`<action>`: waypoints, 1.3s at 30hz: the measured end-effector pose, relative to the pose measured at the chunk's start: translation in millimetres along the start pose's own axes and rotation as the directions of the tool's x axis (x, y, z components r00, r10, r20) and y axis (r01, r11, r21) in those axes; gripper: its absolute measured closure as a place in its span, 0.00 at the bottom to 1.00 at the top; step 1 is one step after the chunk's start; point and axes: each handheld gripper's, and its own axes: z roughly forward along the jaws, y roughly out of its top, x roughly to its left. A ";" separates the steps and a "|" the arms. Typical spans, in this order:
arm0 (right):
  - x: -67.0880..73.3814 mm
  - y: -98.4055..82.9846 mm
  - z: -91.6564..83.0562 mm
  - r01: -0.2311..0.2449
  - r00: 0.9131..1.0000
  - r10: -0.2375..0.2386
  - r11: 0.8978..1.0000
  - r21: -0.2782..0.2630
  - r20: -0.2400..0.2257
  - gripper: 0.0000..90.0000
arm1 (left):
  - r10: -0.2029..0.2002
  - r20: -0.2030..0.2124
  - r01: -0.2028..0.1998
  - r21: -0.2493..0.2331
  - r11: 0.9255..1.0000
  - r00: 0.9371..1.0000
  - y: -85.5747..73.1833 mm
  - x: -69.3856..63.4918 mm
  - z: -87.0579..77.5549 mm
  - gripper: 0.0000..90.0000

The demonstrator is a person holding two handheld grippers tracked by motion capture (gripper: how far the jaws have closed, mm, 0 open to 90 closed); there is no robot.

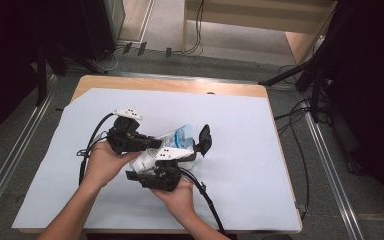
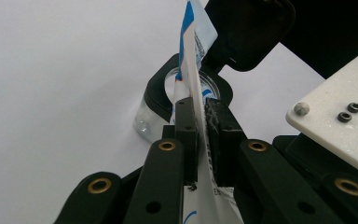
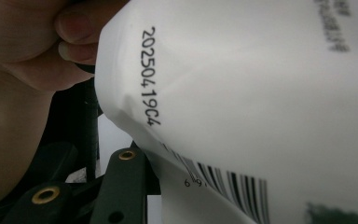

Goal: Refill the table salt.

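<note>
Left gripper [image 2: 200,109]: jaws closed nearly flat on the thin edge of the pouch [image 1: 175,140], a white and blue soft plastic pack; the film stands pinched between my pads in the left gripper view. Beyond the pads a clear round container [image 2: 191,93] sits in a black holder with a hinged black lid [image 2: 247,32] standing open; in the high view the right gripper [image 1: 182,157] reaches toward it.

Right gripper: whether its jaws clamp anything I cannot tell. Its view is crowded by the pouch's white back, date code and barcode close up, with the fingers [image 3: 74,28] of my left hand beside it.

Position: the pouch hangs above the middle of the tabletop [image 1: 240,150], over its white cover sheet, somewhat nearer the front edge, between both hands.

Handling judgement: light, limp, glossy film, likely slippery. It will sag and fold away from any single grip. Best hold is the flat sealed margin, pinched squarely. Squeezing the body could burst or spill the contents.
</note>
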 end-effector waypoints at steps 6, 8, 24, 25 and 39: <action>2.7 0.0 0.8 0.024 1.000 -0.024 1.000 0.007 0.013 0.70 | 0.001 -0.013 -0.001 -0.005 1.000 1.000 0.1 -1.7 -0.8 0.96; 3.4 0.5 1.3 0.033 0.999 -0.034 0.999 0.008 0.017 0.70 | -0.001 -0.019 0.001 -0.005 1.000 1.000 0.3 -2.0 -1.3 0.97; 5.8 1.9 1.5 0.043 0.998 -0.044 0.999 0.027 0.041 0.70 | -0.004 -0.030 0.004 0.000 1.000 1.000 1.7 -3.3 0.4 0.97; 5.4 2.0 1.4 0.034 0.999 -0.035 0.999 0.025 0.036 0.70 | -0.002 -0.032 0.002 -0.004 1.000 0.999 1.7 -2.6 0.5 0.97; 2.3 3.1 3.7 0.012 0.999 -0.013 1.000 0.024 0.045 0.62 | -0.013 -0.065 0.013 -0.002 1.000 0.998 2.1 -1.1 -1.3 0.98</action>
